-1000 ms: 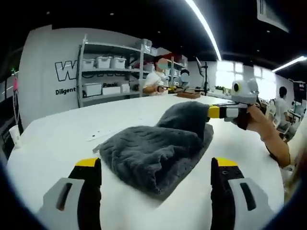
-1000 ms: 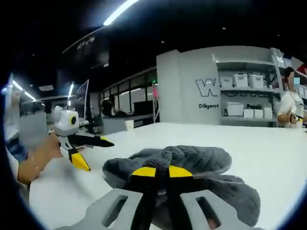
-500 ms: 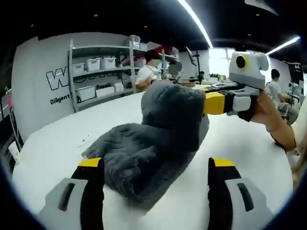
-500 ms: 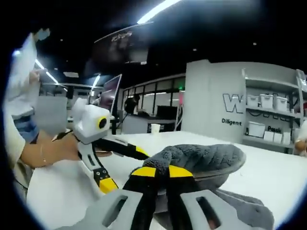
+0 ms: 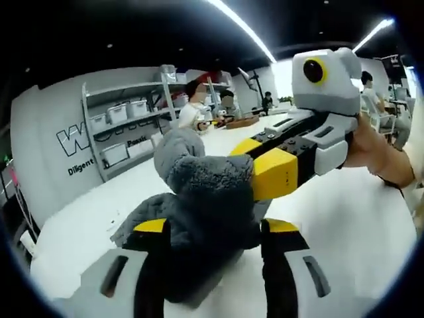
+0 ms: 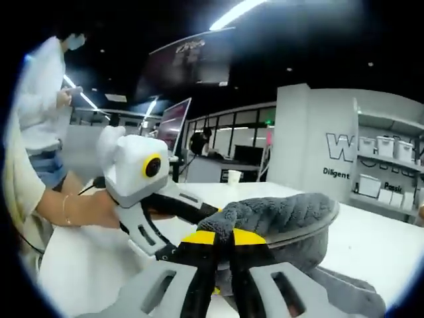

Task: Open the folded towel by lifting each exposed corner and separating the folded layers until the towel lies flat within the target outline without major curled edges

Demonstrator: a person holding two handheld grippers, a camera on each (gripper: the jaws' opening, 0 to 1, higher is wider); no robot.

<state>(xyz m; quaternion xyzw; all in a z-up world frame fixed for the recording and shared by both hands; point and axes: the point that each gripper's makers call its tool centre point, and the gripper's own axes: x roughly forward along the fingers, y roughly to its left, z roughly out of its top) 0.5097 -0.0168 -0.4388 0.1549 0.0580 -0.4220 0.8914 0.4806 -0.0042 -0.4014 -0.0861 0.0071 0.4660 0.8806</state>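
Both views sit low and close, facing each other across the towel [image 5: 209, 199] they share.

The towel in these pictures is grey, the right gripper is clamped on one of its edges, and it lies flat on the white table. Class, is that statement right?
Not quite: the towel is not lying flat. The left gripper view shows it bunched and lifted off the white table where the right gripper pinches it. It is grey, and the right gripper view shows those jaws shut on its edge.

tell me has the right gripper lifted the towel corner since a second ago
Yes. In the left gripper view the right gripper, shut on the grey towel, has raised the corner from near the white table up against the shelving behind.
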